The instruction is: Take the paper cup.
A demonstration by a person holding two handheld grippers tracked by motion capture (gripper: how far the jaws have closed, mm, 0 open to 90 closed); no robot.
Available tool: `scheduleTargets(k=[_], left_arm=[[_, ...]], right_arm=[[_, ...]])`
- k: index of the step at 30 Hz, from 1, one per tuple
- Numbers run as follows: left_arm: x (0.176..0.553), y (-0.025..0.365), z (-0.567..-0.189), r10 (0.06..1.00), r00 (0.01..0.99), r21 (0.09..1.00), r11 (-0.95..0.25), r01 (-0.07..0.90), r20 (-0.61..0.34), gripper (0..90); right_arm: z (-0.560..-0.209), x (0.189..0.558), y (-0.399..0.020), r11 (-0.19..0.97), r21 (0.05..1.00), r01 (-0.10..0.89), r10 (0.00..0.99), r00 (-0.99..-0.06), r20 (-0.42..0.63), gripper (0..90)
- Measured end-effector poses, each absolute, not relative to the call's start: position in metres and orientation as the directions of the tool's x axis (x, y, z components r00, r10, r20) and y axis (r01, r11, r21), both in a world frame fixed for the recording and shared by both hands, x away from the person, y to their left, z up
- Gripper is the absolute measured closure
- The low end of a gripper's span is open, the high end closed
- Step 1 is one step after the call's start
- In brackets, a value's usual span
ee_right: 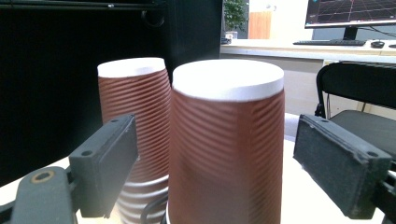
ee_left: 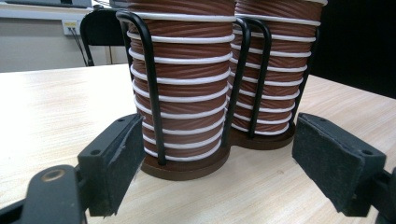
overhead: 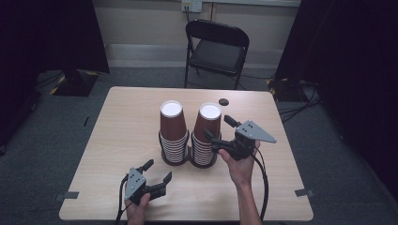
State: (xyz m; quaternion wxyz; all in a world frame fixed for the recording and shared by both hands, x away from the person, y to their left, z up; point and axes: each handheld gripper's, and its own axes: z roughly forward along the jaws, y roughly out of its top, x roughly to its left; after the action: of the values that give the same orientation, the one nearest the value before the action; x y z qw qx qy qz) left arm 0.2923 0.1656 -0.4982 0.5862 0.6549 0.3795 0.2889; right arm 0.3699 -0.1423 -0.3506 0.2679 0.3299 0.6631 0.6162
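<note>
2 upright cup stacks (overhead: pixel 191 136), bases up; right gripper (overhead: pixel 220 131) spread around 1.

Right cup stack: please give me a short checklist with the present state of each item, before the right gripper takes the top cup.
1. Right gripper jaws open: ok, wide apart.
2. Top cup of the right cup stack between the jaws: ok; the right gripper view shows a gap on both sides, pads not pressing.
3. Right cup stack seated in its black wire holder: ok, upright.
4. Left cup stack apart from the right jaws: cannot tell, it stands very close.
5. Left gripper out of the way: ok, open, low near the table's front edge, facing the holder bases.
</note>
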Motion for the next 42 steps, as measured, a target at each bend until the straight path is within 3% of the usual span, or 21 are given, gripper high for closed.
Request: scheduleTargets(k=[17, 42], left_arm=[[0.292, 0.166, -0.498, 0.834, 0.547, 0.988, -0.021, 0.154, -0.067, 16.8], [0.292, 0.166, -0.498, 0.835, 0.547, 0.988, -0.021, 0.151, -0.065, 18.0]], right_arm=[[-0.355, 0.404, -0.127, 0.032, 0.987, 0.157, 0.761, -0.644, 0.078, 13.1], [-0.381, 0.417, -0.112, 0.109, 0.965, 0.237, 0.767, -0.638, 0.07, 10.7]])
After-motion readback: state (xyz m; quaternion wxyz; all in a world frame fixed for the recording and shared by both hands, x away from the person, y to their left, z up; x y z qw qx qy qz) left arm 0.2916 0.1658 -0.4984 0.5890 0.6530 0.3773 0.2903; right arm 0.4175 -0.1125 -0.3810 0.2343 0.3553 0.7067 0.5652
